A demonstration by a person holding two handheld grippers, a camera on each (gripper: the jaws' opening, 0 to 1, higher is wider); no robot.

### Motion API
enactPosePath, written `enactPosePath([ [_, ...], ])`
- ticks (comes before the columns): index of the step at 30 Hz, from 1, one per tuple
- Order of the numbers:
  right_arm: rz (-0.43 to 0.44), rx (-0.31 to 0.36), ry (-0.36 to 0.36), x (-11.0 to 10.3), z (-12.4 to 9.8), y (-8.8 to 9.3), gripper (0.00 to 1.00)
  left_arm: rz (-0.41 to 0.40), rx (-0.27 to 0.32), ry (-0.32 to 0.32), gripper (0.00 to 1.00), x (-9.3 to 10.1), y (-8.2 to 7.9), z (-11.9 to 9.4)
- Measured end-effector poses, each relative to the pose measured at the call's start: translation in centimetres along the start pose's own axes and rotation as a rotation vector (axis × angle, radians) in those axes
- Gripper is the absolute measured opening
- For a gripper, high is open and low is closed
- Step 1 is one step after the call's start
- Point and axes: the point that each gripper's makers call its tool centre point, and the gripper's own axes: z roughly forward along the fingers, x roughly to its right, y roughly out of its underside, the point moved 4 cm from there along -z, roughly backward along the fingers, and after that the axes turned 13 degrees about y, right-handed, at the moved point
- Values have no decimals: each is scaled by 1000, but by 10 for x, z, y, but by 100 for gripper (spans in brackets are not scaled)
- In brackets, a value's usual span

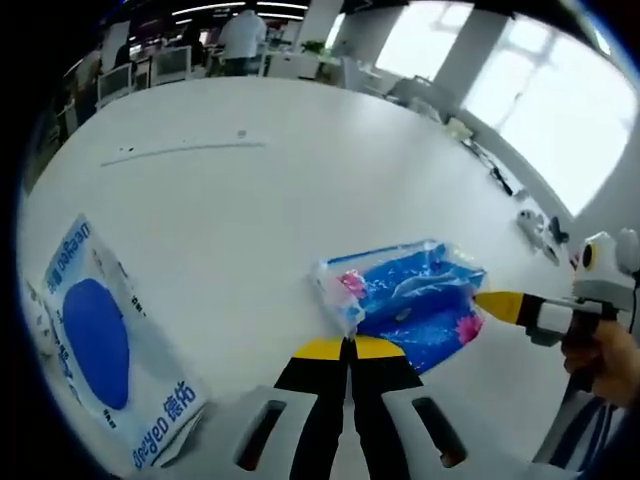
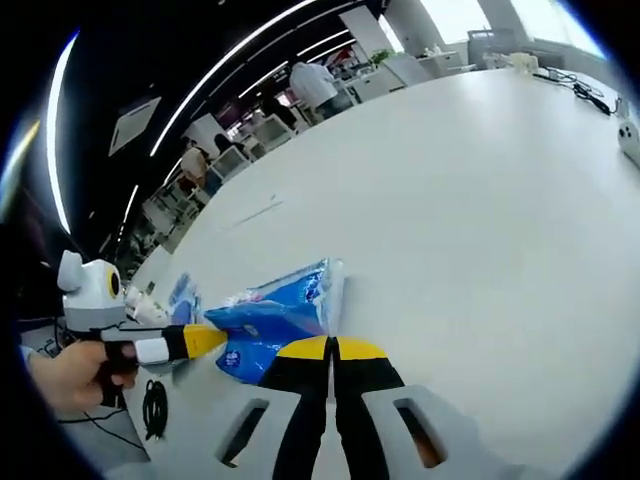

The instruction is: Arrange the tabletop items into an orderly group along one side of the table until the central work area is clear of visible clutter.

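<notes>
Where the left gripper view begins, at its bottom edge: left gripper [image 1: 351, 346], black jaws with yellow tips pressed together, pinching the near corner of the blue tissue pack [image 1: 415, 300]. Just beyond, the pack lying flat on the white table [image 1: 300, 190], its clear wrapper printed with pink flowers. At the pack's far right edge, the right gripper [image 1: 487, 300], yellow tip touching the wrapper, held by a hand [image 1: 600, 355]; whether clamped on the pack or merely against it, cannot tell from this view. To the left, well apart from the pack, a white packet [image 1: 100, 350] with a blue oval and blue lettering, flat near the table edge. Farther out, a thin pale strip [image 1: 180, 151] lying across the tabletop. Along the right rim, a few small white devices [image 1: 533, 226] with cables. Beyond the table, desks, chairs and a standing person [image 1: 240, 40] under strip lights, bright windows to the right.

In the right gripper view, same order: yellow-tipped jaws of the right gripper [image 2: 331, 349] closed tight, meeting the edge of the blue pack [image 2: 275, 320]. From the left, the left gripper [image 2: 215, 338] reaching onto the pack's other side, gripped by a hand [image 2: 70, 375]. Below it, a coiled black cable [image 2: 154, 408] on the table. Past the pack, wide bare tabletop [image 2: 470, 200], then distant office desks and people [image 2: 315, 85].
</notes>
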Motion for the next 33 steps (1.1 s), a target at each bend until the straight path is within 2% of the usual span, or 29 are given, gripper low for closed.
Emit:
enactPosePath([
  [12, -6, -16, 6, -6, -9, 7, 0, -9, 7, -1, 0, 7, 4, -4],
  [22, -10, -29, 5, 6, 11, 7, 0, -14, 7, -2, 0, 6, 5, -3],
  [31, -9, -29, 4, 10, 18, 7, 0, -35, 25, -1, 0, 5, 6, -2],
  [33, -11, -31, 5, 7, 13, 9, 0, -36, 25, -3, 0, 5, 6, -2],
])
